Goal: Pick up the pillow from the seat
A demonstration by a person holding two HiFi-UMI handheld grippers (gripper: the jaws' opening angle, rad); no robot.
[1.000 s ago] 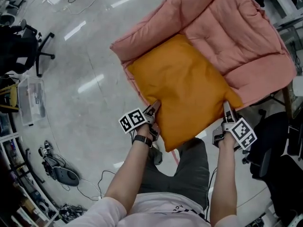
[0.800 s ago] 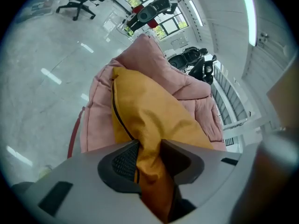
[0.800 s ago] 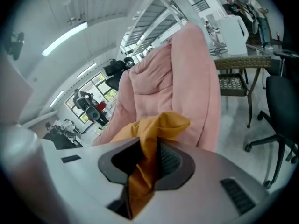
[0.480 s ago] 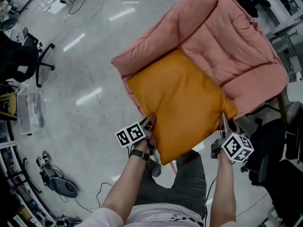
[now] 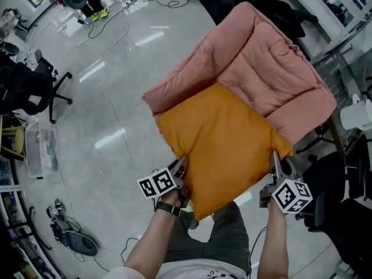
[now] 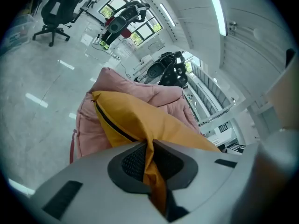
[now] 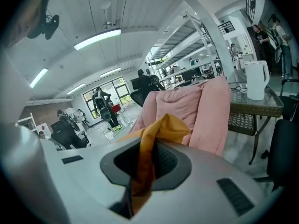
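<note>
An orange pillow (image 5: 224, 141) with a dark zip along one edge hangs over the front of a pink padded armchair (image 5: 273, 68). My left gripper (image 5: 181, 170) holds its near left edge, and its jaws have just been closing, with a fold of orange fabric (image 6: 150, 171) pinched between the pads. On the near right corner my right gripper (image 5: 274, 160) is shut too. Its jaws have likewise just closed on a bunch of fabric (image 7: 142, 167). The pillow's far part still lies toward the chair's back.
A black office chair (image 5: 32, 89) and a clear plastic box (image 5: 40, 150) stand on the glossy floor at the left, with cables and gear (image 5: 72, 237) nearer. A wicker table with a white kettle (image 7: 256, 78) is right of the armchair. Another dark chair (image 5: 340, 214) is at my right.
Both grippers have risen, gripping the pillow's near corners. The pillow's front edge has lifted off the seat with them and now sags between the two grips.
</note>
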